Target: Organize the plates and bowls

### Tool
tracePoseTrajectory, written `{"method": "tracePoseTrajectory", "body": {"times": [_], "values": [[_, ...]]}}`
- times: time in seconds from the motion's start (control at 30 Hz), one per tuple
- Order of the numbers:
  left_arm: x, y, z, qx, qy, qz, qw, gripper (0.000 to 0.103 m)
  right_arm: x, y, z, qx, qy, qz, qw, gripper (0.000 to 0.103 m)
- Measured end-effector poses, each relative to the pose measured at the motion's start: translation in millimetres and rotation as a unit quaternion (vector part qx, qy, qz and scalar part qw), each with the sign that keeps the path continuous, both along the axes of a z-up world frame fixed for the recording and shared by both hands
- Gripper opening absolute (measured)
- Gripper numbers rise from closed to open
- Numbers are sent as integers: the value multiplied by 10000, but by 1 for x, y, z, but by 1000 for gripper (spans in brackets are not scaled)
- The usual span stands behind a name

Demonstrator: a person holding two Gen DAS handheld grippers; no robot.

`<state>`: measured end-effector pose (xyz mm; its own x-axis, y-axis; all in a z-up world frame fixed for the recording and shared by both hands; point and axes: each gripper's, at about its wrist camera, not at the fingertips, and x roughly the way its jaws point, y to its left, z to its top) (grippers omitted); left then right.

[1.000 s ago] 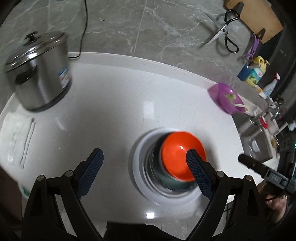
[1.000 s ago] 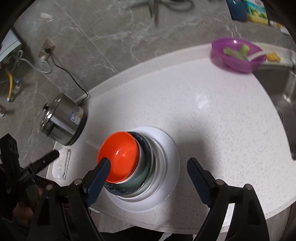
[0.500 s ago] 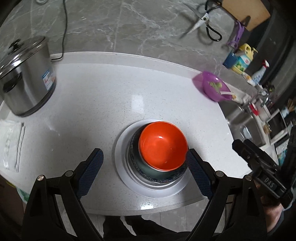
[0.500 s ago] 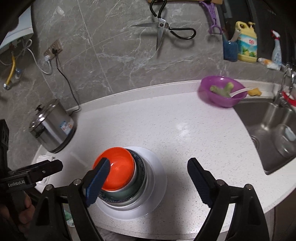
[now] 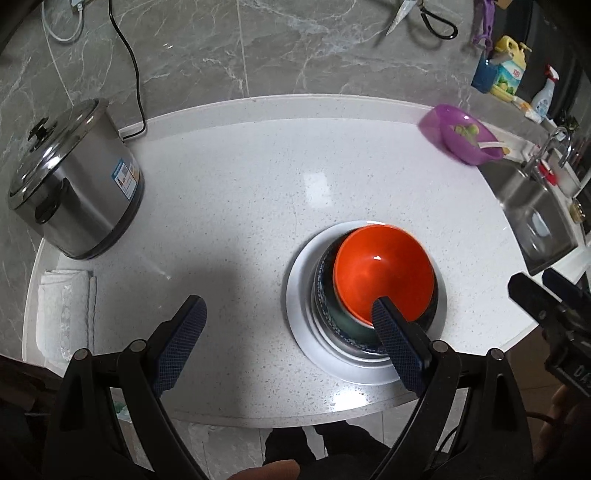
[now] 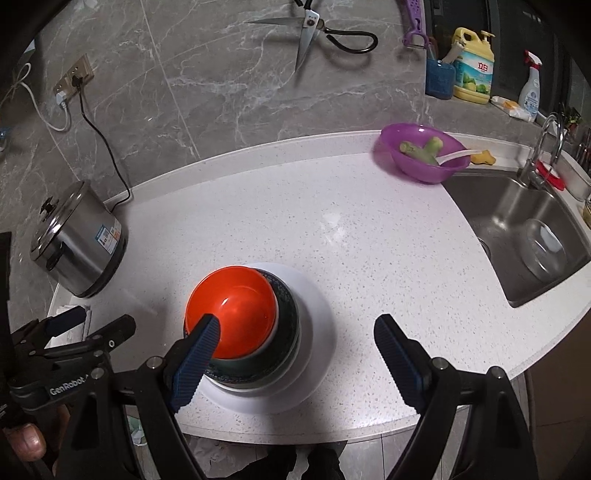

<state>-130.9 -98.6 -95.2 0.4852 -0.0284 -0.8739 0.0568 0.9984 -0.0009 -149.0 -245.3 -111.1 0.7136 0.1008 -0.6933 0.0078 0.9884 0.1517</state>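
An orange bowl (image 5: 384,271) (image 6: 231,308) sits nested on a dark patterned bowl (image 5: 325,295) (image 6: 286,314), and both stand on a white plate (image 5: 299,295) (image 6: 317,325) near the front edge of the white counter. My left gripper (image 5: 288,338) hovers above and to the left of the stack, open and empty. My right gripper (image 6: 295,354) hangs over the stack's right side, open and empty too. Each gripper shows at the edge of the other's view.
A steel pot (image 5: 70,188) (image 6: 75,240) with a cord stands at the left, a folded white cloth (image 5: 64,314) in front of it. A purple bowl (image 5: 461,134) (image 6: 421,151) with greens sits by the sink (image 6: 517,225) at the right. Scissors (image 6: 314,33) hang on the wall.
Both grippers have drawn back and up from the stack, so more of the counter and wall shows. The bowls and plate stay in place. Both stay open.
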Motion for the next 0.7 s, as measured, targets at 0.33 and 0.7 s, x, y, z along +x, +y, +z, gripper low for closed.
{"method": "tracePoseTrajectory", "body": {"times": [0.33, 0.7], "values": [[0, 2, 11, -179, -16, -139, 9997, 91, -1, 7, 10, -112, -69, -108, 9999, 87], [1, 2, 14, -217, -41, -121, 9997, 91, 0, 8, 10, -168, -24, -114, 9998, 87]]}}
